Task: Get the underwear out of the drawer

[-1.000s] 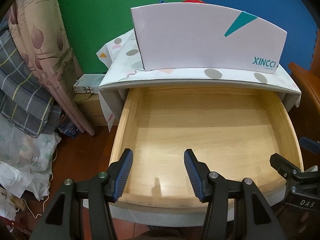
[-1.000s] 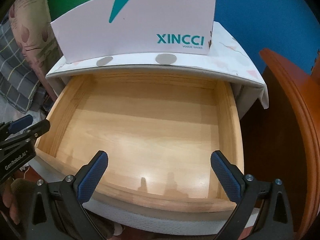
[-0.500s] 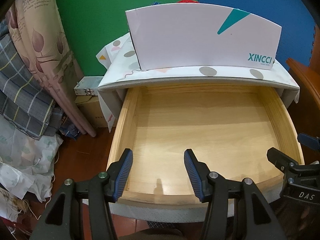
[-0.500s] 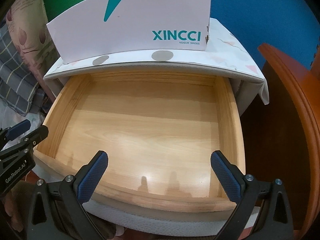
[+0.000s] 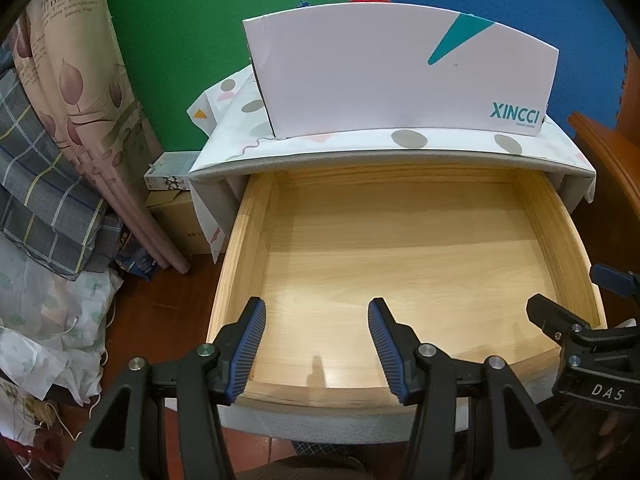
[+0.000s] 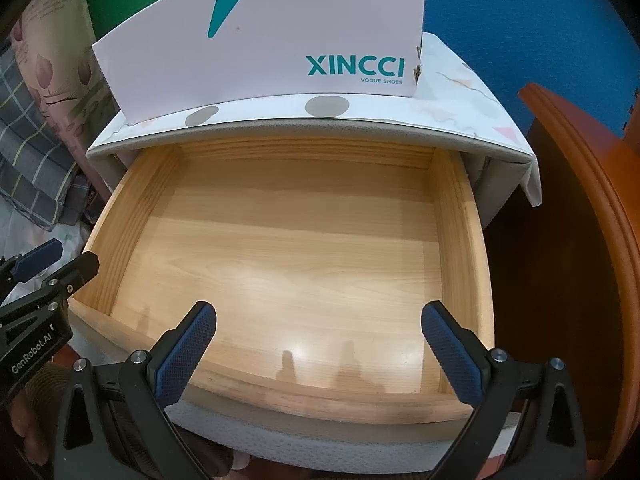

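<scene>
Both tongs, left [image 5: 316, 344] and right [image 6: 318, 354], open and empty above the pulled-out drawer [image 6: 464, 240]. No underwear visible inside, only bare wood. Risk: closing on nothing, or knocking the shoe box [image 6: 280, 40] when searching further.

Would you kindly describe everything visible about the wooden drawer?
The drawer is pale, light-grained wood with a flat bottom and four low walls, its front rail slightly bowed. It is pulled well out from under a cloth-covered top and lies level. Nothing is visible inside; no underwear shows. Only shadows fall on the glossy bottom near the front. Neither claw touches it.
</scene>
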`<state>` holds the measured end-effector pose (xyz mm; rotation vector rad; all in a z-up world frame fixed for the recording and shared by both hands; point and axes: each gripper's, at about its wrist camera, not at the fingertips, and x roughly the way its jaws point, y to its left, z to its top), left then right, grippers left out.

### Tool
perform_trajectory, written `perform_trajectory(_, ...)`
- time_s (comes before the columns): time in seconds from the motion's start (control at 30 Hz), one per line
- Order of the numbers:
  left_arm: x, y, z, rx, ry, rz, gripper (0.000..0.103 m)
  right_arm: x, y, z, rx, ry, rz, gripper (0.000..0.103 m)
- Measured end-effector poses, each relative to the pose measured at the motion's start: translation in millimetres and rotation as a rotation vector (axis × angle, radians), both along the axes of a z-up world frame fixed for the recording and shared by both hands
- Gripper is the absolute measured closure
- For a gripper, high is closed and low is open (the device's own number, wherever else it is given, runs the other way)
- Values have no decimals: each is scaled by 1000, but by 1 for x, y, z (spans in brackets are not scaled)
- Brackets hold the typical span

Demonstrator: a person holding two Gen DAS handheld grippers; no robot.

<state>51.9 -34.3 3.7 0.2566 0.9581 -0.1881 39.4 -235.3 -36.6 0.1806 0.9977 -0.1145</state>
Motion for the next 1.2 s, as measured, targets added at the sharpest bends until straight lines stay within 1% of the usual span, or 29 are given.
perform_trajectory(0.33, 1, 1, 0, -8, 4, -3, 48, 3, 2, -2, -5, 9, 7, 2)
perform_trajectory(1.2, 1, -1, 1, 4, -6, 3, 48, 3, 2, -3, -9, 5, 10, 2)
